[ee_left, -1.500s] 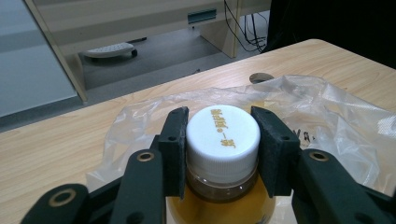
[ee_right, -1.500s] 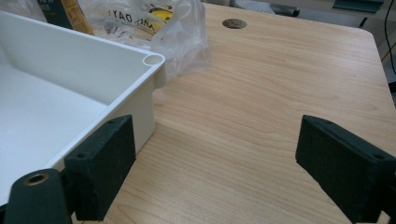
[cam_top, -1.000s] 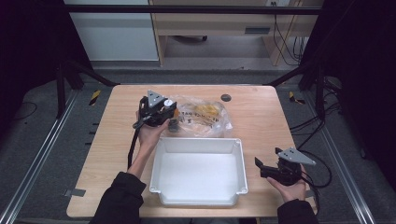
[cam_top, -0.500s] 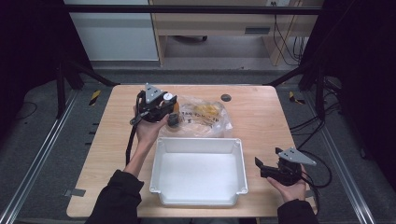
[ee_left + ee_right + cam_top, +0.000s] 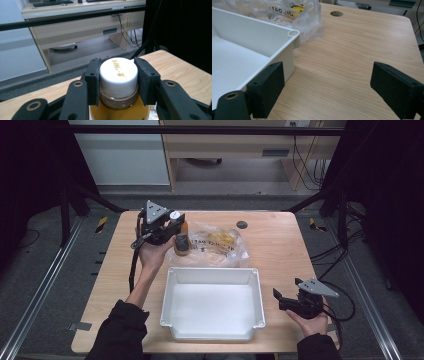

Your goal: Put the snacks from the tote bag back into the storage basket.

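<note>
My left gripper (image 5: 176, 231) is shut on a small bottle (image 5: 180, 240) of amber liquid with a white cap, held above the table's far left beside a clear plastic bag (image 5: 217, 245). In the left gripper view the black pads (image 5: 93, 81) clamp the white cap (image 5: 118, 73) on both sides. A white tray (image 5: 211, 332) sits near the front edge with nothing in it. To the right of the tray, my right gripper (image 5: 279, 299) rests open near the front right of the table; its jaws stand wide apart over bare wood, beside the tray's corner (image 5: 293, 33).
The wooden table (image 5: 270, 235) has a dark round grommet (image 5: 242, 224) at its far side. The bag (image 5: 294, 12) holds yellow-printed packets. Black frame posts stand at both sides, and a desk with cables lies beyond the table.
My left gripper has lifted the bottle up off the table beside the bag. The right gripper has stayed where it was.
</note>
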Motion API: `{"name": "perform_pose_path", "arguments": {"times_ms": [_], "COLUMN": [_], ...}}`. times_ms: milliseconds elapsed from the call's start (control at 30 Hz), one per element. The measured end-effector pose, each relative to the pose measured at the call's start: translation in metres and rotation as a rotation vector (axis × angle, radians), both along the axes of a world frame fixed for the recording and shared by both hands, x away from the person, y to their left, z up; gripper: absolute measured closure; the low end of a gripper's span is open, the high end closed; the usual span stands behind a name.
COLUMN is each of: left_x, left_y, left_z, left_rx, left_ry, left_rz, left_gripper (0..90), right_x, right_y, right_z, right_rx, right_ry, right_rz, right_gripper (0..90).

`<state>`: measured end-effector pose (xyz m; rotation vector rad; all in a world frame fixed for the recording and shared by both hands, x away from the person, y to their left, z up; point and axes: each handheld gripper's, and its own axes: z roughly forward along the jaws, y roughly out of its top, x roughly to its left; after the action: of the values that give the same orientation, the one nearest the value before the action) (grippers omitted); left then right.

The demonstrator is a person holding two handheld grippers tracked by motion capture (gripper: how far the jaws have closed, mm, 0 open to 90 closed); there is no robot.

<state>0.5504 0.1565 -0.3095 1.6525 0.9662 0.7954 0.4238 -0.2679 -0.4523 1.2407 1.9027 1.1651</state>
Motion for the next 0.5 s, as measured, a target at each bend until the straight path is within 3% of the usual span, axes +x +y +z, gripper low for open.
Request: {"name": "perform_pose_path", "arguments": {"times_ms": [500], "left_x": [-0.016], "left_y": [0.003], "left_z": [0.027], "left_rx": [0.001], "left_ry": [-0.020], "left_rz": [-0.016], "left_gripper": [58.9], "right_x": [0.000], "right_y": [0.000], "right_z": [0.000], "right_rx": [0.004], "right_ry": [0.001], "right_rz": [-0.003], "right_gripper": [12.3]}}
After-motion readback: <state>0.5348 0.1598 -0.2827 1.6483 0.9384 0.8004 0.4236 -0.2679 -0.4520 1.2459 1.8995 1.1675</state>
